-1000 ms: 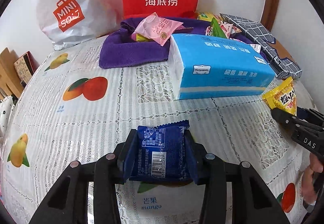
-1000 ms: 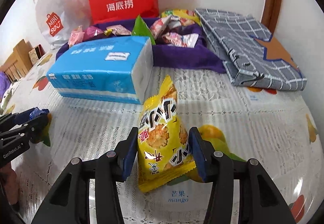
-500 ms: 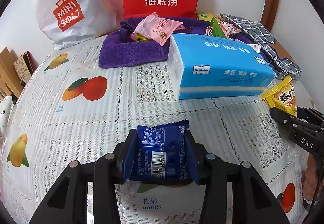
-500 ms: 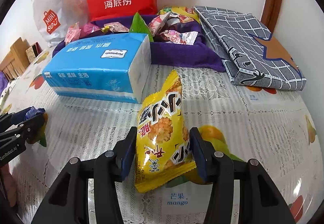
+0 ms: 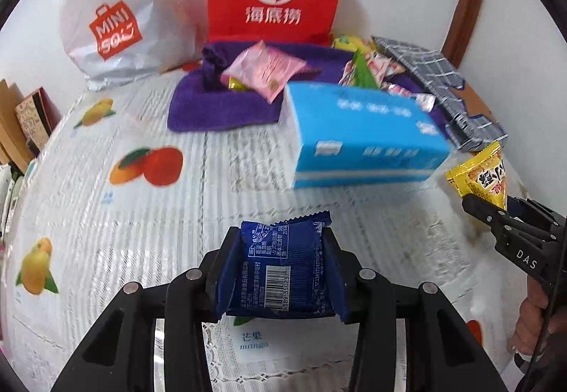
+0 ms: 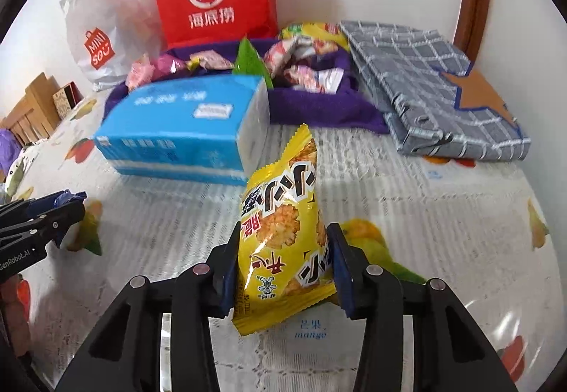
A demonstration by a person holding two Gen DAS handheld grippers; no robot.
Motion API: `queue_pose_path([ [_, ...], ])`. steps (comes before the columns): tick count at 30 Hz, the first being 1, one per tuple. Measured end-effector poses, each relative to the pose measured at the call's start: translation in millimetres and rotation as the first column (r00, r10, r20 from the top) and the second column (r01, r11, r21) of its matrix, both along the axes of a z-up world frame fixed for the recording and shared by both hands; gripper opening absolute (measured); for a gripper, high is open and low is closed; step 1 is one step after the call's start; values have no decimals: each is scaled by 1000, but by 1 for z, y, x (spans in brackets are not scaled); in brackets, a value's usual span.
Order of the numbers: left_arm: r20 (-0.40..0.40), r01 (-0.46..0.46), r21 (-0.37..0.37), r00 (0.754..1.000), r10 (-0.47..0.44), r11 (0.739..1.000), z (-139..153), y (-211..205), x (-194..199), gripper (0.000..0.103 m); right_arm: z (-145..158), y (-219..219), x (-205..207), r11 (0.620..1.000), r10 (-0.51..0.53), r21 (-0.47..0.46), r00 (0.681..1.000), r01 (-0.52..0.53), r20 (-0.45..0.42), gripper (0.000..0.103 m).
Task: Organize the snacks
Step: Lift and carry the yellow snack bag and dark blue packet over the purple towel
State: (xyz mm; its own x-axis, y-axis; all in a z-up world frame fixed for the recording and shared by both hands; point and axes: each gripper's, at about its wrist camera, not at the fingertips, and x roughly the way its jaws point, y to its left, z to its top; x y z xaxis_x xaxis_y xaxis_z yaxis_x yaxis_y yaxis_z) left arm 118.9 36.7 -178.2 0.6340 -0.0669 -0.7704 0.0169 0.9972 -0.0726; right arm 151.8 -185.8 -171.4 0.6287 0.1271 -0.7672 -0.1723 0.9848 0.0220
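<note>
Above the fruit-print surface (image 5: 149,215) we hold two snacks: our left hand-held gripper (image 5: 281,271) is clamped on a dark blue packet (image 5: 283,271), and our right hand-held gripper (image 6: 283,268) is closing its jaws on a yellow cracker bag (image 6: 283,232) between them. Beyond lie a blue tissue pack (image 6: 184,130) and a purple cloth (image 5: 219,108) heaped with more snacks (image 6: 301,66).
</note>
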Motion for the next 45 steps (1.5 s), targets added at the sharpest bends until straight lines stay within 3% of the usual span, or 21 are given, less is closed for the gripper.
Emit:
queue_pose_path([
  [6, 24, 15, -6, 1000, -15, 1000, 25, -6, 3, 42, 36, 6, -9, 1000, 8, 13, 998, -9, 60, 44],
  [15, 61, 22, 8, 998, -22, 1000, 54, -13, 3, 42, 64, 9, -13, 1000, -14, 19, 995, 12, 99, 44],
  [45, 114, 38, 17, 993, -40, 999, 88, -20, 0, 42, 92, 15, -22, 999, -36, 4, 987, 36, 155, 44],
])
